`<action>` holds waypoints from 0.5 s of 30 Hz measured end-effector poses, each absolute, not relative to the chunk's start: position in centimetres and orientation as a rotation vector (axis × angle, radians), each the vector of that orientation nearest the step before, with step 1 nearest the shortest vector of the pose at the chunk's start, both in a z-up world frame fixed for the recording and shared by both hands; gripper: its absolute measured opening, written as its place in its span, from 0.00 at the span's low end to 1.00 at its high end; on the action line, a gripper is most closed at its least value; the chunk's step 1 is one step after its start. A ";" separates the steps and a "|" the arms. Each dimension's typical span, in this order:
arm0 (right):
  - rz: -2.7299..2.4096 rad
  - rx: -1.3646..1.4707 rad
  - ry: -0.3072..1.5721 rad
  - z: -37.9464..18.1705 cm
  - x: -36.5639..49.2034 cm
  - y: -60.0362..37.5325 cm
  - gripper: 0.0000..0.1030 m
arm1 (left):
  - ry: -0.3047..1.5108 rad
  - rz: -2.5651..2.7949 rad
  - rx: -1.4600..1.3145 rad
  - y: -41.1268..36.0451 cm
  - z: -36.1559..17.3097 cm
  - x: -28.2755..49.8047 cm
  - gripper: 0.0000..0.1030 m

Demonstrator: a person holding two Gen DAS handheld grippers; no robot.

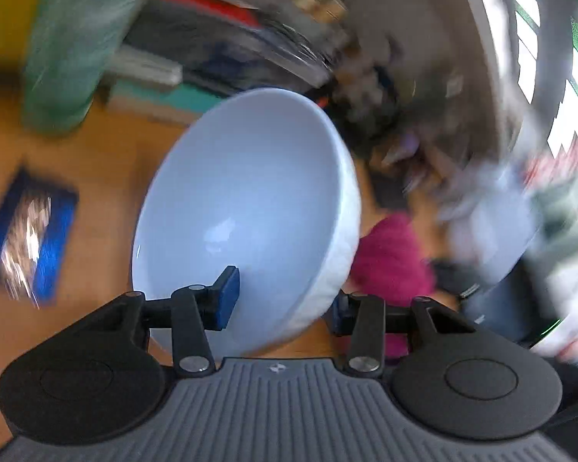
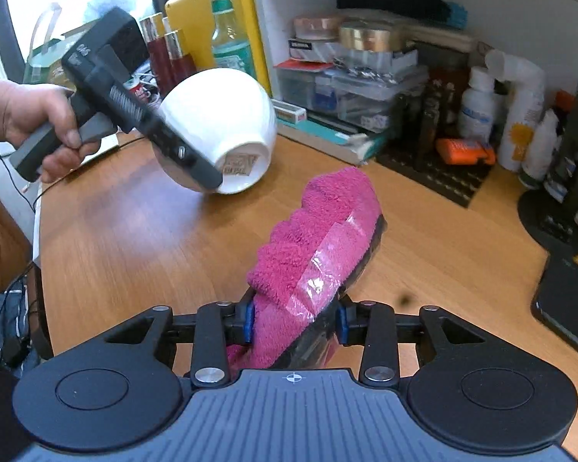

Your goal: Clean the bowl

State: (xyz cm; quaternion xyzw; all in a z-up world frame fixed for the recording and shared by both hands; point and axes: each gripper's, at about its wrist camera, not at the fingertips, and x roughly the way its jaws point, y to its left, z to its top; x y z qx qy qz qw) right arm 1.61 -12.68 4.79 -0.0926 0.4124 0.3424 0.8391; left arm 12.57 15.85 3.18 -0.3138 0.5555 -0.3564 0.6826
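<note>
My left gripper point(image 1: 283, 304) is shut on the rim of a white bowl point(image 1: 250, 192), with one blue pad inside the bowl and the other outside its wall. In the right wrist view a hand point(image 2: 31, 123) holds that gripper, and the bowl point(image 2: 219, 107) hangs tilted above the wooden table point(image 2: 135, 231), its base with a paper label facing me. My right gripper point(image 2: 294, 323) is shut on a pink cloth pad point(image 2: 320, 231) bound with clear tape over a dark backing. The pad points toward the bowl but stays apart from it. The left wrist view shows the pink cloth pad point(image 1: 389, 261) just right of the bowl.
A white shelf unit point(image 2: 327, 7) crowded with boxes and tape rolls stands behind the bowl. Bottles point(image 2: 481, 107) and a spray can line the back right. A black stand point(image 2: 558, 231) sits at the right edge. A blue packet point(image 1: 27, 242) lies on the table.
</note>
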 end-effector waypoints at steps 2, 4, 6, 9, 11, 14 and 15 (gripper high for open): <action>0.744 -0.218 0.852 4.8 2.3 -11.9 0.37 | 1.242 -0.793 -0.845 16.6 2.0 11.5 0.47; 0.785 -0.245 0.823 4.8 3.1 -10.2 0.35 | 1.220 -0.771 -0.963 17.0 1.1 10.7 0.48; 0.838 -0.268 0.811 4.7 3.3 -8.3 0.33 | 1.192 -0.736 -1.087 17.0 0.2 10.2 0.50; 0.958 -0.366 0.778 5.3 1.5 -5.6 0.32 | 1.179 -0.716 -1.159 17.3 -0.2 10.1 0.53; 1.047 -0.454 0.739 6.1 -0.8 -4.3 0.31 | 1.172 -0.711 -1.190 17.5 -0.4 10.0 0.53; 1.092 -0.521 0.697 6.7 -2.0 -3.9 0.31 | 1.154 -0.686 -1.277 17.8 -1.0 9.5 0.56; 1.100 -0.540 0.684 6.8 -2.2 -3.8 0.31 | 1.144 -0.671 -1.315 18.0 -1.2 9.3 0.57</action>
